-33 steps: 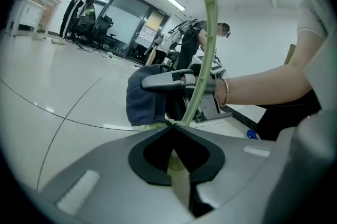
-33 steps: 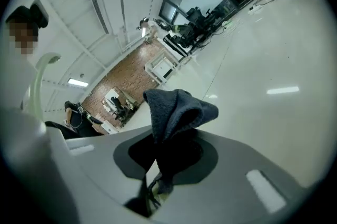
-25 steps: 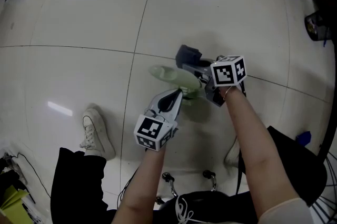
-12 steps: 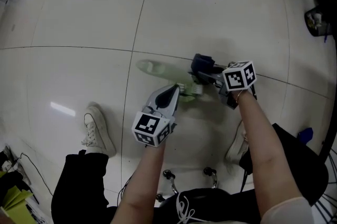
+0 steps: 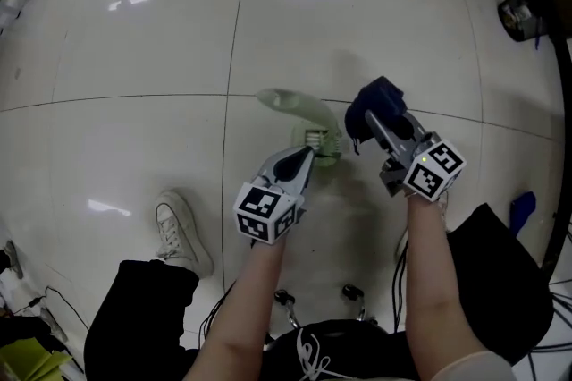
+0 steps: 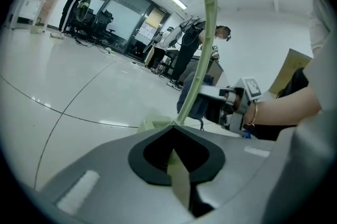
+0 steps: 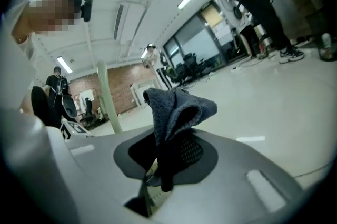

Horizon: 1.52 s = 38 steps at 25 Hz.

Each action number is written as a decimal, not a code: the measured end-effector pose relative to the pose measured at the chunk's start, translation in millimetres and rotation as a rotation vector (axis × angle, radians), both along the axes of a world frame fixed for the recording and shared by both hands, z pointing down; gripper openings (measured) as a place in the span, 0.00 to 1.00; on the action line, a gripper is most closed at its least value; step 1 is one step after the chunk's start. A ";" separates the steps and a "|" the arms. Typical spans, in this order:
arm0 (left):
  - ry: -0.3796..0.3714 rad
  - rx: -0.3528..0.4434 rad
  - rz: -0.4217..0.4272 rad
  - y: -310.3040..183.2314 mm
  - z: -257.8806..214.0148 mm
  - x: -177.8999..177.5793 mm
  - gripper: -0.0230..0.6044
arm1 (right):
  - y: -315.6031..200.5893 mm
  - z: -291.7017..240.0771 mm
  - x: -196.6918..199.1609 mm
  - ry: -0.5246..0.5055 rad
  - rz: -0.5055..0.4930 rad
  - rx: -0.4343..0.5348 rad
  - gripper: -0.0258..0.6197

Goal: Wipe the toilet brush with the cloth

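Mid-frame, our left hand-held gripper (image 5: pixel 302 159) pinches the green toilet brush (image 5: pixel 299 106) and our right hand-held gripper (image 5: pixel 379 125) pinches the blue cloth (image 5: pixel 375 100) just beside it, so we judge the wiping unfinished.

From your head cam, the cloth (image 5: pixel 376 105) flops over the tips of your right gripper (image 5: pixel 369 122), so they're covered there. Where the brush (image 5: pixel 302 113) meets your left gripper (image 5: pixel 307 157) it's too small to read the grip. In the right gripper view, the cloth's lower end drops into the slot, out of sight. That blue thing (image 5: pixel 521 211) by the right edge? Can't tell.
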<state>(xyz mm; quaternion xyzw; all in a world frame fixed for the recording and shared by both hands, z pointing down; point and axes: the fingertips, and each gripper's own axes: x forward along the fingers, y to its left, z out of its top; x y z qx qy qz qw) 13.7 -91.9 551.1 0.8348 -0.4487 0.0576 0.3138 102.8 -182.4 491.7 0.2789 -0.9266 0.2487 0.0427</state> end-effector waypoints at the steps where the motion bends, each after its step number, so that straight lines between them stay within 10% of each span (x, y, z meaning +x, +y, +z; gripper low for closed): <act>1: 0.002 0.012 -0.006 -1.5 -4.0 -4.0 0.05 | 5.2 -16.8 1.5 -0.041 0.051 0.031 0.14; 7: -0.005 0.139 -0.079 -21.9 -51.2 -52.0 0.05 | 81.2 -32.9 -30.4 -0.160 -0.073 -0.032 0.14; 15: 0.002 0.159 -0.176 -22.4 -63.9 -105.9 0.05 | 132.9 1.5 -109.2 0.136 -0.152 -0.005 0.14; 21: -0.008 0.149 -0.193 -8.2 -54.1 -127.1 0.05 | 128.8 40.1 -156.9 0.244 0.060 -0.121 0.14; 26: -0.011 0.123 -0.231 7.4 -42.4 -151.4 0.05 | 118.1 74.3 -163.0 0.000 0.332 -0.475 0.14; 38: 0.013 0.075 -0.254 33.2 -20.7 -171.9 0.05 | 155.9 155.8 -115.8 0.021 0.539 -0.730 0.14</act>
